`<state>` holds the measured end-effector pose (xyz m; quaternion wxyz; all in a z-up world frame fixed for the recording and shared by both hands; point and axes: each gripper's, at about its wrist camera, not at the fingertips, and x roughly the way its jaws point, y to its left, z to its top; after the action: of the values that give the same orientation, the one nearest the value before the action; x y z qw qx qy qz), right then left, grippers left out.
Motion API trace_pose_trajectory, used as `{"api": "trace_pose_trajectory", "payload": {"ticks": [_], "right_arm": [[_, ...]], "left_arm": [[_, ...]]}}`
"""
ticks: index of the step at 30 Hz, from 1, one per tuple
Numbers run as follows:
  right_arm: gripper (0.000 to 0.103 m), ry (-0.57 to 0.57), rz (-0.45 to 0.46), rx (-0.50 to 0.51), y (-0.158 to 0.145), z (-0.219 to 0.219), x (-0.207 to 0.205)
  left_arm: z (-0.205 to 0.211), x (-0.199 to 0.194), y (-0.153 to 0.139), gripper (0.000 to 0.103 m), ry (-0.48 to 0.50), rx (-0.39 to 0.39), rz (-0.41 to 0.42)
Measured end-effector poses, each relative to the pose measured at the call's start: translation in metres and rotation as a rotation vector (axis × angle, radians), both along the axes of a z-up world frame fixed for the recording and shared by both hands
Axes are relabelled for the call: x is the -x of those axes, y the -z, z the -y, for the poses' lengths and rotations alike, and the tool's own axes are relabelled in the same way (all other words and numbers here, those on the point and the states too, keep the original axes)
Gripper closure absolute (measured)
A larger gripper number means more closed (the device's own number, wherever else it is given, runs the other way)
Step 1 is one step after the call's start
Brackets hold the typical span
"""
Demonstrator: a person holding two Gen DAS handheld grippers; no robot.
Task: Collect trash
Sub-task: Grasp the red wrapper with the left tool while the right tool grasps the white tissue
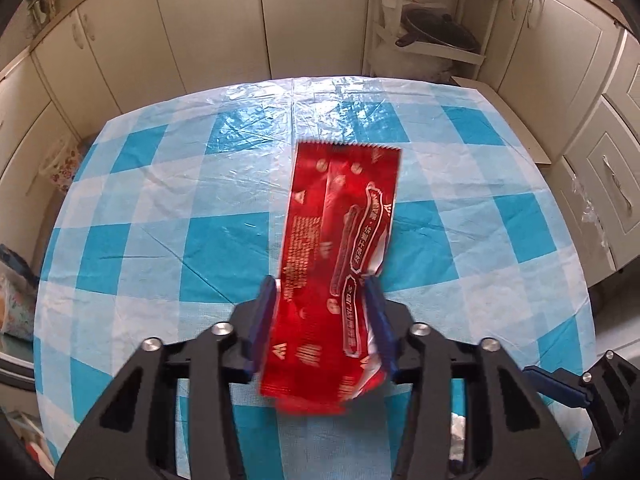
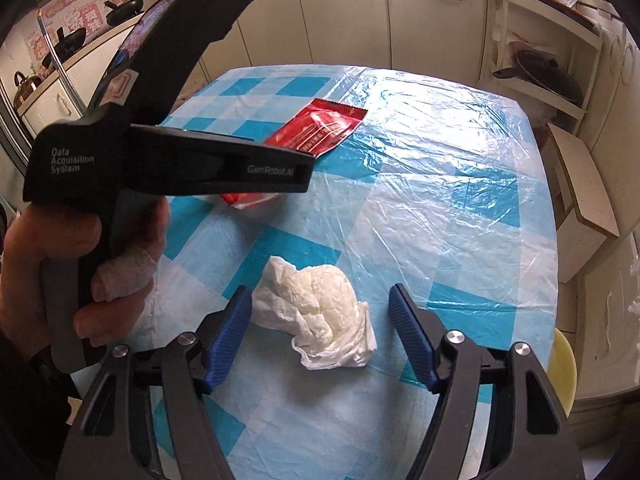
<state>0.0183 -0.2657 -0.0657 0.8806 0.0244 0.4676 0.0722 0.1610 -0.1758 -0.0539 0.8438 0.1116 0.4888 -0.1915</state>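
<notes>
A long red snack wrapper lies on the blue-and-white checked table. My left gripper has its blue fingers on either side of the wrapper's near part, touching its edges. The wrapper also shows in the right wrist view, partly hidden behind the left gripper's black body. A crumpled white tissue lies on the table between the fingers of my right gripper, which is open and apart from it.
Cream kitchen cabinets surround the table. A white shelf with a dark pan stands behind it. A wooden stool and a yellow stool stand at the table's right side.
</notes>
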Motion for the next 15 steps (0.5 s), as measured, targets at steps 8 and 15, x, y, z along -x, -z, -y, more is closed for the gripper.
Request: {"api": "trace_pose_trajectory", "payload": {"ticks": [8, 15], "right_arm": [[0.076, -0.004, 0.0, -0.033, -0.008, 0.01, 0.005], [0.077, 0.055, 0.009, -0.079, -0.02, 0.024, 0.013]], "left_arm": [[-0.027, 0.008, -0.006, 0.099, -0.004, 0.095, -0.053], [-0.039, 0.032, -0.019, 0.099, 0.017, 0.118, -0.035]]}}
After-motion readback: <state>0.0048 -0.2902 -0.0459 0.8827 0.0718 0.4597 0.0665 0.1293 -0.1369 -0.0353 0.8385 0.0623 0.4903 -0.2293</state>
